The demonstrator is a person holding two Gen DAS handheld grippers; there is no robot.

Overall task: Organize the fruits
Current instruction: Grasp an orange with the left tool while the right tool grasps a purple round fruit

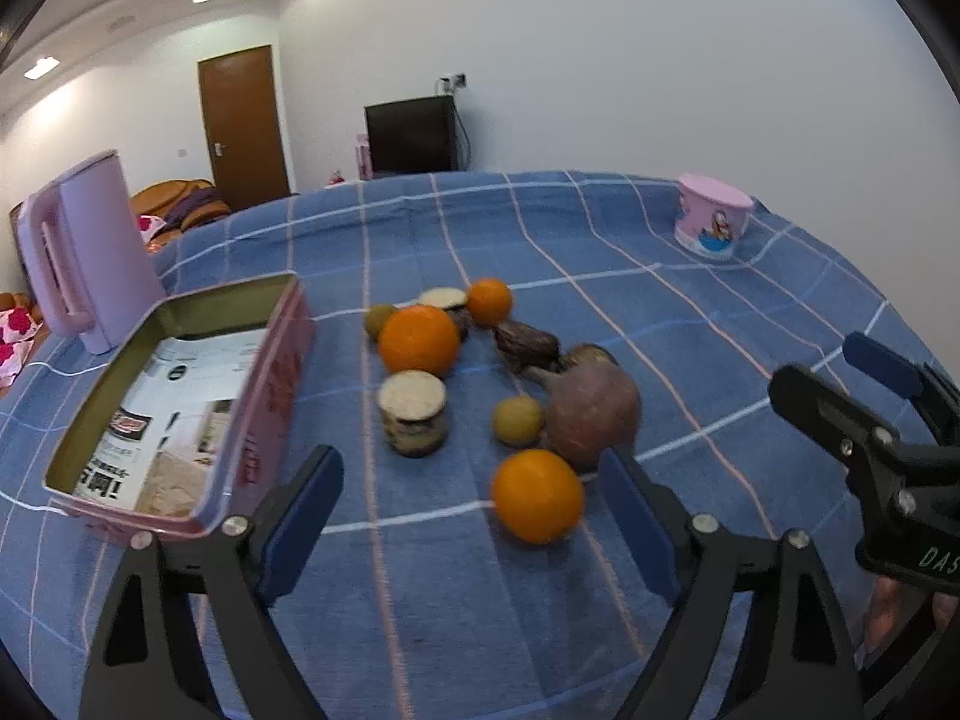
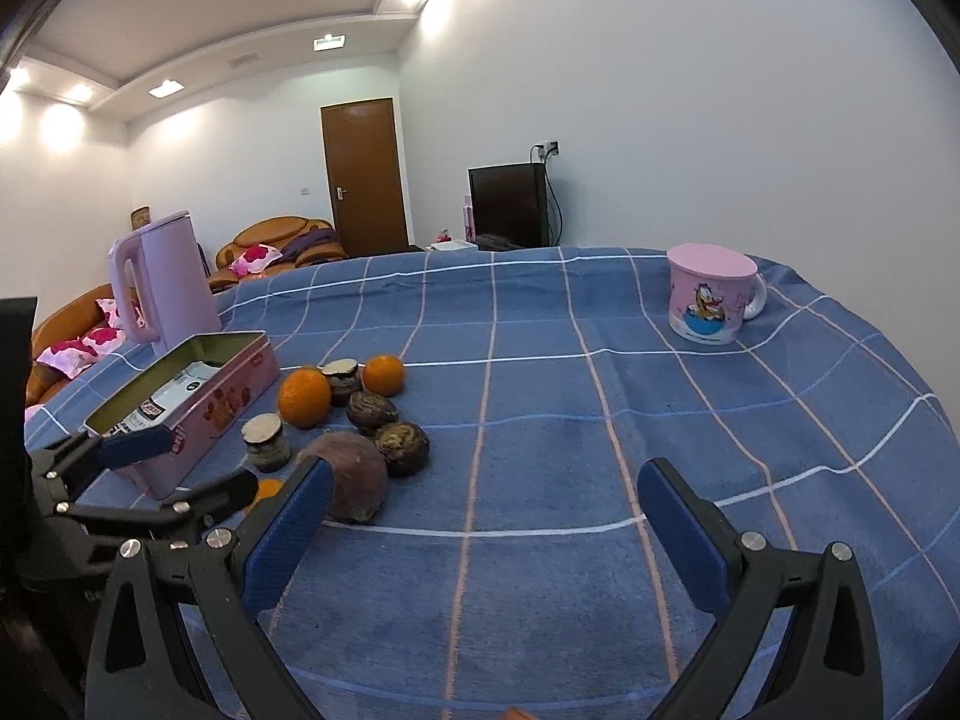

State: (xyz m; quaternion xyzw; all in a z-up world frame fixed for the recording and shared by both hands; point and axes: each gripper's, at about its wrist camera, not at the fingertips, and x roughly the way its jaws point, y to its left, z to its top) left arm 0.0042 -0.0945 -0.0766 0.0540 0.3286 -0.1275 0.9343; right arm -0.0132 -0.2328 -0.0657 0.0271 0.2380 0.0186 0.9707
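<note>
a pink rectangular metal tin [image 1: 273, 384] is sitting open on the blue checked tablecloth [image 1: 540, 252], to the left of the fruit, and it is holding only a printed paper sheet [image 1: 174, 420] lying flat on its bottom. a tall pale pink plastic kettle [image 1: 84, 252] is standing just behind the tin. a pink cartoon-printed mug with a flat pink lid [image 2: 711, 294] is standing well apart at the far right of the cloth, its lid hiding the inside.

the fruit is lying loose on the cloth beside the tin: a near round orange [image 1: 537, 495], a larger orange [image 1: 418, 340] further back, a small far orange [image 1: 489, 300], a big reddish-brown round fruit [image 1: 591, 414], a small yellow-green fruit [image 1: 518, 420], two dark brown ridged fruits [image 2: 401, 447] and a short cut cylinder with a pale top [image 1: 413, 413].

the left gripper [image 1: 474, 510] is hovering with its jaws wide apart, the near orange lying between the blue pads [image 1: 303, 531] but not touching them. the right gripper [image 2: 486, 534] is also hovering with jaws wide apart over bare cloth, the reddish-brown fruit just beside its left pad.
</note>
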